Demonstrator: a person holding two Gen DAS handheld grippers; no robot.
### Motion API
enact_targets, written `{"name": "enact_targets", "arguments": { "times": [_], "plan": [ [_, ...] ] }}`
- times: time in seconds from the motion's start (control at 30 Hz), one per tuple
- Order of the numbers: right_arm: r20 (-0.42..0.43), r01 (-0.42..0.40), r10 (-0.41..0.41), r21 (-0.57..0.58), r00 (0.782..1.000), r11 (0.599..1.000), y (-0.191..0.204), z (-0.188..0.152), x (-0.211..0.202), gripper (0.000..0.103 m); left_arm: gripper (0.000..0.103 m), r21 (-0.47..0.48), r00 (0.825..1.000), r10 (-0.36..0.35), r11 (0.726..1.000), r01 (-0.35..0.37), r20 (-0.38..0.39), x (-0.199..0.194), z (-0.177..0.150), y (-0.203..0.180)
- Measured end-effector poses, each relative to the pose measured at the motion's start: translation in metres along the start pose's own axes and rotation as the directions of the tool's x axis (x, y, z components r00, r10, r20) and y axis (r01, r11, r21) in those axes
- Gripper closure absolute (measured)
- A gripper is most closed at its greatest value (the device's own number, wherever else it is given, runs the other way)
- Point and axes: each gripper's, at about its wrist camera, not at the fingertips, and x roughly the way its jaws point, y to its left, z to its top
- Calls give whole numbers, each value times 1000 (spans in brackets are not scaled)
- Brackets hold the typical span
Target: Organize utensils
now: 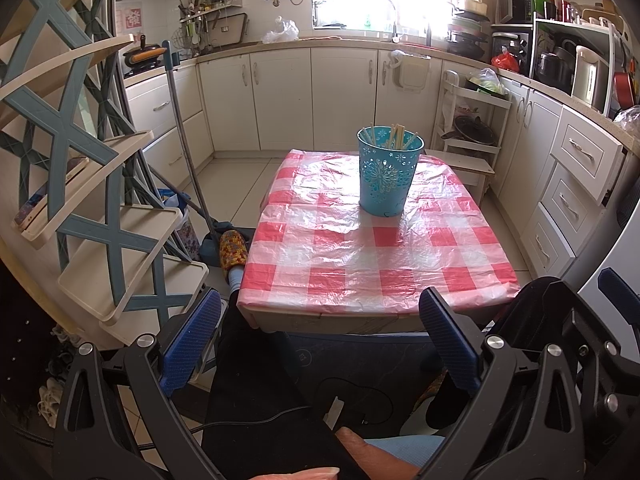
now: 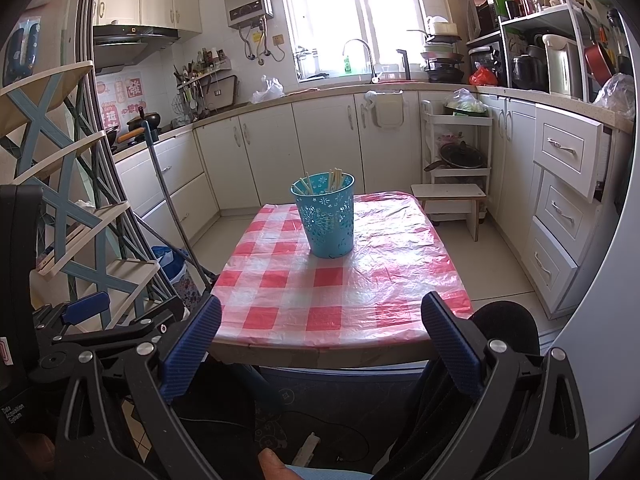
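Holder: turquoise cup (image 1: pixel 386 170) stands upright on the far half of the checked table (image 1: pixel 360 276), chopsticks (image 1: pixel 396 136) already inside, ends poking above the rim.
Left gripper (image 1: pixel 320 344): spread wide, empty, held low off the near table edge.
Right gripper (image 2: pixel 320 344): also wide, empty, pulled back alike.
Table: no loose utensils visible.
Reading: sorting looks finished, hence both tools held clear.
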Motion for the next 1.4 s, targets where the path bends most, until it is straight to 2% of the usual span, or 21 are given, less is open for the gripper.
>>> {"name": "enact_targets", "arguments": {
  "times": [1.4],
  "plan": [
    [-6,2,-2,-1,1000,1000,-1,1,1,7,8,0,1000,-8,1000,8,-24,7,-6,4]
  ]
}}
